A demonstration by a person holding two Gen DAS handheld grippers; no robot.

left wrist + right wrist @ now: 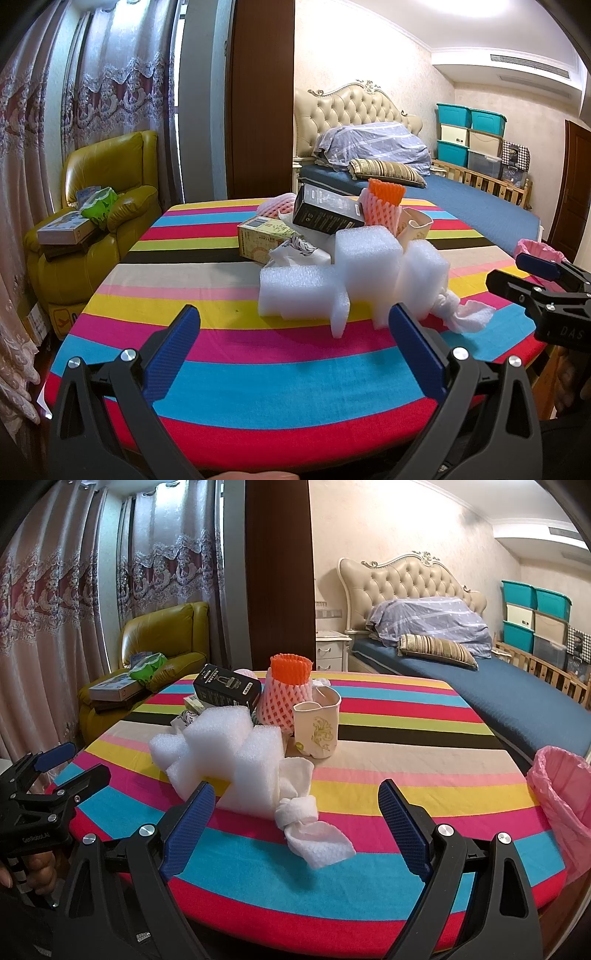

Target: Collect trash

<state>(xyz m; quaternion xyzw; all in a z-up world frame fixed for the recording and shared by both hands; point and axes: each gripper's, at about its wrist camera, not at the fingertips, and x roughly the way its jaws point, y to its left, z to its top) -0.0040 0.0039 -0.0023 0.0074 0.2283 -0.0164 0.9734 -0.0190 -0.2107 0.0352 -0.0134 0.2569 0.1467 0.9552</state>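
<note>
Trash sat heaped mid-table on the striped tablecloth (424, 775): white foam blocks (332, 284) in front, a knotted tissue (306, 823) touching them, a paper cup (317, 727), a black box (328, 212) and foam fruit netting (282, 698) behind. I held my left gripper (291, 343) low before the foam, jaws wide and empty. My right gripper (295, 823) hovered equally spread, empty, the tissue between its fingers. A pink-lined bin (561, 805) was cut off at the table's right.

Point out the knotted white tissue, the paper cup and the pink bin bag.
knotted white tissue (297, 809), right wrist view, on the knot.
paper cup (318, 726), right wrist view, on its printed side wall.
pink bin bag (554, 794), right wrist view, on its outer side.
</note>
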